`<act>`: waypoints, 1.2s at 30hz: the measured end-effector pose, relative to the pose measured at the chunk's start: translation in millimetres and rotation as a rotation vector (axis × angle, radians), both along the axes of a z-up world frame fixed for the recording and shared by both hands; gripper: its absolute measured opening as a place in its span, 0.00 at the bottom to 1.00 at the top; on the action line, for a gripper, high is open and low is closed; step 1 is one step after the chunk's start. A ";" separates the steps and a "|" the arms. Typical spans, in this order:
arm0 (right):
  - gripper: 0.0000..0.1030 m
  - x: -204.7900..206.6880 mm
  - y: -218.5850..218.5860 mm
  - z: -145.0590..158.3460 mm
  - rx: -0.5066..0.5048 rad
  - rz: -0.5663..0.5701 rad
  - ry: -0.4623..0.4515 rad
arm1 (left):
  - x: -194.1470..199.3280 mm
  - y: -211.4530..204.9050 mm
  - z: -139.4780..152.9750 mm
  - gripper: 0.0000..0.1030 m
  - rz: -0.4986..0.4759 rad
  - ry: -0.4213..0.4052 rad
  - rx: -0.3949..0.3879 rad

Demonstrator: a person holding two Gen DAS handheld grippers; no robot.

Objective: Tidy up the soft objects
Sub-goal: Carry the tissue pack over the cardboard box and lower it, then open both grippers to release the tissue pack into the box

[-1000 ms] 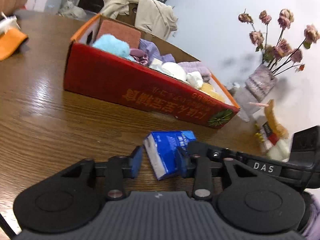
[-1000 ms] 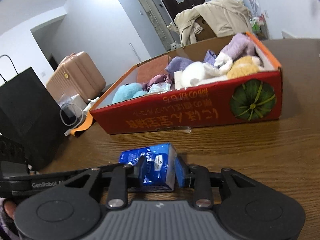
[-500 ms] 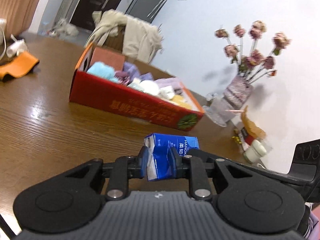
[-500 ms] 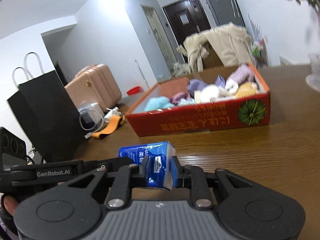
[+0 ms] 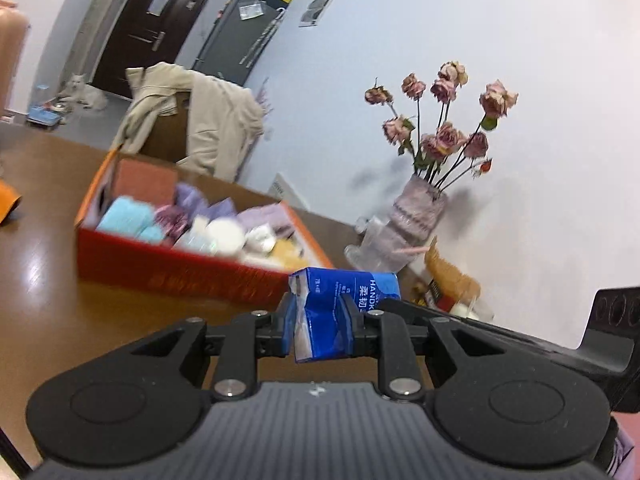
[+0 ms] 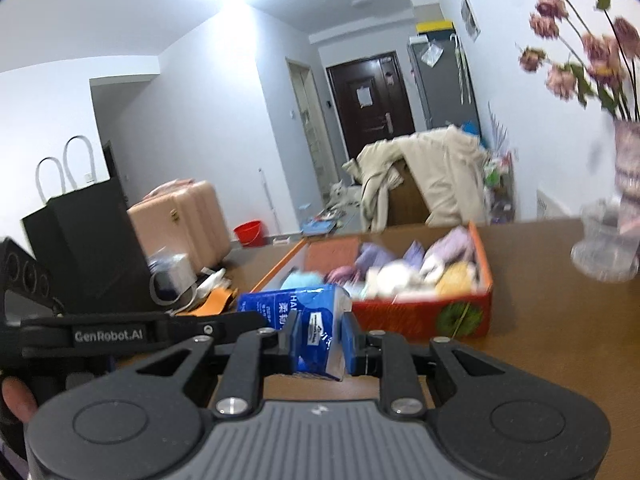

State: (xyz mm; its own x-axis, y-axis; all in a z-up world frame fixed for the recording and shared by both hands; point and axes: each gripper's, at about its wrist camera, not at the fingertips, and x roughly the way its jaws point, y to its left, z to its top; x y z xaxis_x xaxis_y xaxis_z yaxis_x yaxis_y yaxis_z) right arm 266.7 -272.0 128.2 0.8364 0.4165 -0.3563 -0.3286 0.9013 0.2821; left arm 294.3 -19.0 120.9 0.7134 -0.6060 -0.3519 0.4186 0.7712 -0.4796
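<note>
Above the glossy brown wood table, a blue tissue pack in crinkly plastic film is held from both ends. The left tongs are clamped on its white-edged end, blue pads pressed into the soft wrapper; the right tongs are clamped on the opposite end, where the film puckers at the seal. The pack is a squashed brick shape, lifted clear of the wood, between the two black tools.

Behind it, toward the middle of the table, sits a red cardboard box with orange rim and a printed green pumpkin on one short wall. It is packed with soft things: fluffy turquoise bundles, lilac knitted pieces, round white rolls and a yellow fuzzy lump; motion blur hides finer detail.

Near the table's far right edge stands a ribbed mauve vase of dried, papery pink roses, with clear glassware just beside it. A matt black paper bag stands at the left edge.
</note>
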 end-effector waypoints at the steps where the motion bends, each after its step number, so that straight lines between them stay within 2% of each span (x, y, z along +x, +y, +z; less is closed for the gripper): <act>1: 0.20 10.6 -3.1 5.0 -0.012 -0.007 -0.009 | 12.9 -3.2 3.4 0.22 -0.007 -0.002 -0.003; 3: 0.20 35.3 -8.2 12.1 -0.026 -0.024 -0.016 | 42.3 -9.4 7.5 0.22 -0.015 0.001 -0.014; 6: 0.20 79.5 -12.7 14.5 -0.058 -0.046 0.011 | 91.1 -17.4 3.2 0.22 -0.015 0.060 -0.042; 11: 0.21 158.9 -3.7 -0.4 -0.150 -0.032 0.102 | 163.0 -15.4 -27.2 0.22 -0.008 0.168 -0.078; 14: 0.21 195.6 7.7 -16.8 -0.182 0.013 0.158 | 189.3 -6.4 -46.9 0.22 0.019 0.202 -0.048; 18: 0.21 234.5 28.8 -50.0 -0.188 0.066 0.251 | 205.7 0.4 -72.6 0.22 0.058 0.238 0.075; 21: 0.21 244.9 42.0 -71.7 -0.157 0.110 0.283 | 202.5 4.2 -74.8 0.22 0.087 0.180 0.198; 24: 0.20 255.5 45.2 -88.0 -0.162 0.113 0.353 | 210.5 2.9 -80.8 0.21 0.057 0.203 0.237; 26: 0.19 256.8 42.3 -92.8 -0.145 0.113 0.364 | 213.5 -5.6 -87.9 0.22 0.048 0.188 0.302; 27: 0.15 256.7 41.0 -93.0 -0.142 0.104 0.367 | 214.1 -8.2 -90.2 0.22 0.053 0.183 0.320; 32: 0.21 250.2 42.6 -86.1 -0.153 0.086 0.354 | 213.0 -6.0 -86.2 0.23 0.032 0.196 0.275; 36: 0.21 238.3 41.7 -65.2 -0.163 0.086 0.316 | 201.9 4.0 -66.2 0.25 0.058 0.176 0.245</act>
